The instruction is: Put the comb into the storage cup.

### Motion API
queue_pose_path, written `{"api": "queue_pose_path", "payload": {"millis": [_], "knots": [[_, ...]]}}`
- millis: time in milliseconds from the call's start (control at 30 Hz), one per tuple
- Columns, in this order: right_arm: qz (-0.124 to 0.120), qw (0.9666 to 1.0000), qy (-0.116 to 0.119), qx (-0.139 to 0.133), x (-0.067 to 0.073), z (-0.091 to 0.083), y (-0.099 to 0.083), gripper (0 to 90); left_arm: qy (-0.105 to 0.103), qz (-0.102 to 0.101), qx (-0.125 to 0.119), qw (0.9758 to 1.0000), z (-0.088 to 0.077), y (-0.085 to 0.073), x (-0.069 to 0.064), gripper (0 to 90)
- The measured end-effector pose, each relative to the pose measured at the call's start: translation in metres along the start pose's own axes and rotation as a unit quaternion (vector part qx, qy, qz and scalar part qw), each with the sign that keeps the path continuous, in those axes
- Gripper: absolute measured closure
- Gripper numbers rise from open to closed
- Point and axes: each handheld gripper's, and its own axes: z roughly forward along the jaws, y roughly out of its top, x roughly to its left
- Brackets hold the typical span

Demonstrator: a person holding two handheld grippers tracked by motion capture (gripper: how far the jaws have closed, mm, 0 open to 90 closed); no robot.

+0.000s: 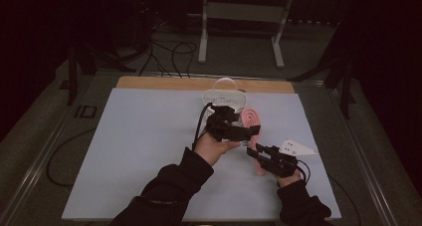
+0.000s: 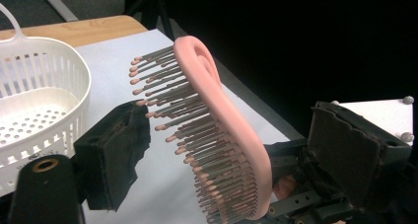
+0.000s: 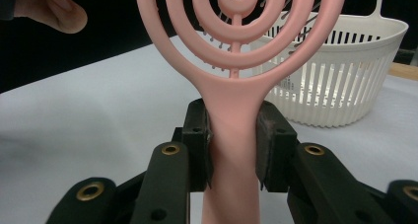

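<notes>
While the right gripper (image 3: pixel 232 145) clamps the handle of the pink hairbrush (image 3: pixel 236 61) between its pads, the brush head stands up off the white table cover (image 1: pixel 139 151), bristles turned toward the left gripper (image 2: pixel 236 150). That gripper's jaws stand apart around the brush head, one pad just at the bristle tips, the other behind the back, not pressing. The white basket (image 1: pixel 222 94) sits at twelve o'clock from the brush, near the table's far edge.

A white slotted basket (image 1: pixel 223 93) with a handle stands at the far edge of the bench (image 1: pixel 144 136), whose top is a pale sheet, with cables (image 1: pixel 169 56) on the floor beyond.
</notes>
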Motion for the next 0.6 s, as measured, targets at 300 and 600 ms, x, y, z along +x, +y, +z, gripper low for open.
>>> {"api": "queue_pose_path", "payload": {"millis": [300,600], "knots": [[-0.004,1.0000,0.000,0.002,0.001,0.001,0.000,70.3,0.005,-0.005,0.016,0.9998,0.009,-0.002,0.000,26.0],[-0.005,1.0000,0.000,0.001,0.000,0.001,0.001,70.3,-0.006,-0.015,0.013,0.9998,0.013,-0.004,0.004,47.6]]}}
